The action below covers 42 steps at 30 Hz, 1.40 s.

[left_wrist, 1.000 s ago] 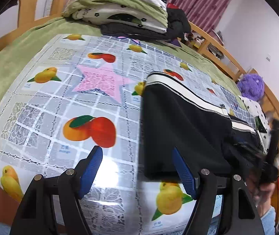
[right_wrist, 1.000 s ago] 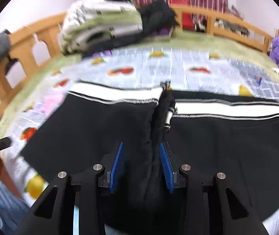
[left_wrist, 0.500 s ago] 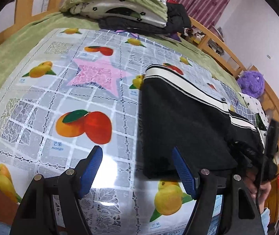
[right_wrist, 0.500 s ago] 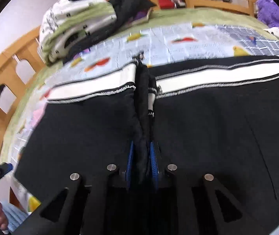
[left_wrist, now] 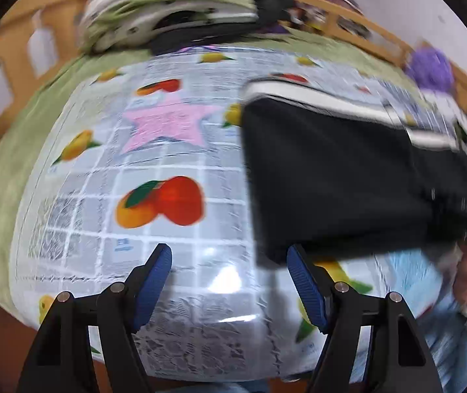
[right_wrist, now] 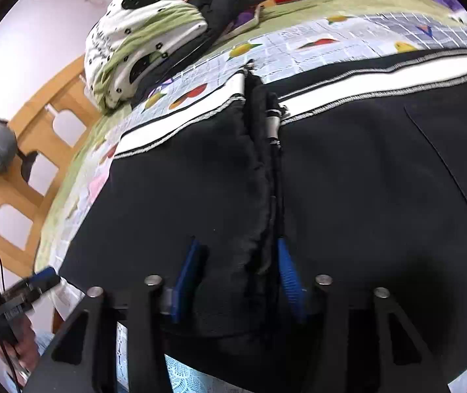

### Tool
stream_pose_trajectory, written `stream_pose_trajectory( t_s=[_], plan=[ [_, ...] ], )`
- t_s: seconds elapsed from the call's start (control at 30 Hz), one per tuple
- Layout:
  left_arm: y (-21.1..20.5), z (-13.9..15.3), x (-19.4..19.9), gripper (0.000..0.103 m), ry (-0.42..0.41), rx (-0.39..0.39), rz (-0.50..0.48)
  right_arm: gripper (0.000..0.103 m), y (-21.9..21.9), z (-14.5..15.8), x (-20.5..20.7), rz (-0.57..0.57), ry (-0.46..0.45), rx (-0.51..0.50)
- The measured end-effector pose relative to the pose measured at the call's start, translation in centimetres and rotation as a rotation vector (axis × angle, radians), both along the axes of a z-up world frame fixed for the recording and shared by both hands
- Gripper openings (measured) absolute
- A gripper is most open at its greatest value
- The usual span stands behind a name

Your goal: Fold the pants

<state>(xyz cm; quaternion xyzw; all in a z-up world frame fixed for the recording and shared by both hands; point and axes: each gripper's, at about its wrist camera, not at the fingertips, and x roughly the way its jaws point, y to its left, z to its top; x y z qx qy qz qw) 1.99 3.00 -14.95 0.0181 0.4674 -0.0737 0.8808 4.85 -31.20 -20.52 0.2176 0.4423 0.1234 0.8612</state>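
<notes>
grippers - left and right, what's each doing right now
Left tongs: open, empty, over the fruit-print cloth.
Right tongs: opening, a bunched ridge of the black pants between the pads.

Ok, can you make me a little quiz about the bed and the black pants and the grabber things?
1. True or false: the left gripper holds the black pants.
2. What lies between the right gripper's opening jaws: A) a purple plush toy, B) the bunched ridge of the pants, C) nothing?
3. Fill in: beside the pants, the fruit-print cover shows a pink ____.

Key
1. False. Its jaws are open over the cover, next to the pants' corner.
2. B. The fabric ridge is between the pads, which no longer pinch it.
3. Star.
</notes>
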Motion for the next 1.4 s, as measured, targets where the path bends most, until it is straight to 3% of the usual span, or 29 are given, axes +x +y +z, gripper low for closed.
stream_pose_trajectory(
  t_s=[0.2,0.3,0.43,0.47,0.53,0.6,0.63,0.77,0.9,1.03,1.2,1.27,1.33,1.4],
  plan=[
    [-1.6,-1.6,1.1,0.070,0.017,0.016,0.060,0.046,-1.0,-0.4,-0.1,-0.002,0.011,0.096],
    [-2.4,-2.0,1.4,0.070,-0.018,0.005,0.076,0.046,-0.6,-0.4,-0.3,-0.004,0.001,0.078],
    [-4.1,-2.5,1.1,0.069,-0.088,0.053,0.088,0.046,-0.2,-0.2,-0.3,-0.004,-0.003,0.058],
    [-4.1,-2.4,0.9,0.063,-0.106,0.040,0.089,0.046,-0.3,-0.2,-0.3,-0.006,-0.001,0.063],
    [-3.2,-2.2,0.4,0.018,-0.112,-0.037,0.090,0.046,-0.4,-0.2,-0.2,-0.008,0.003,0.073],
    [-1.8,-1.9,-0.3,0.012,-0.116,-0.118,0.106,0.045,-0.7,-0.2,-0.2,-0.009,0.007,0.085],
    [-1.0,-1.9,-0.6,0.012,-0.106,-0.146,0.096,0.044,-0.8,-0.3,-0.1,-0.012,0.010,0.090],
    [-0.6,-2.0,-1.6,0.012,-0.084,-0.136,0.095,0.041,-0.7,-0.3,-0.3,-0.012,0.012,0.069],
    [0.0,-1.1,-3.0,0.011,-0.067,-0.083,0.114,0.021,-0.4,-0.2,-0.5,-0.013,0.005,0.027],
    [2.1,1.0,-3.5,0.011,-0.104,-0.139,0.141,0.019,-1.5,0.2,-1.2,0.002,-0.018,0.079],
    [1.3,2.0,-1.2,0.011,-0.097,-0.125,0.123,0.031,-1.5,0.0,-1.3,0.033,0.000,0.058],
    [0.8,2.4,0.2,0.016,-0.089,-0.142,0.107,0.035,-1.8,1.0,-1.1,0.022,-0.031,0.033],
    [0.5,2.7,1.3,0.029,-0.087,-0.160,0.106,0.045,-1.9,2.4,0.1,0.014,-0.063,-0.032],
    [0.0,2.9,2.5,0.030,-0.097,-0.171,0.103,0.050,-1.8,3.0,2.7,0.027,-0.050,-0.071]
  ],
)
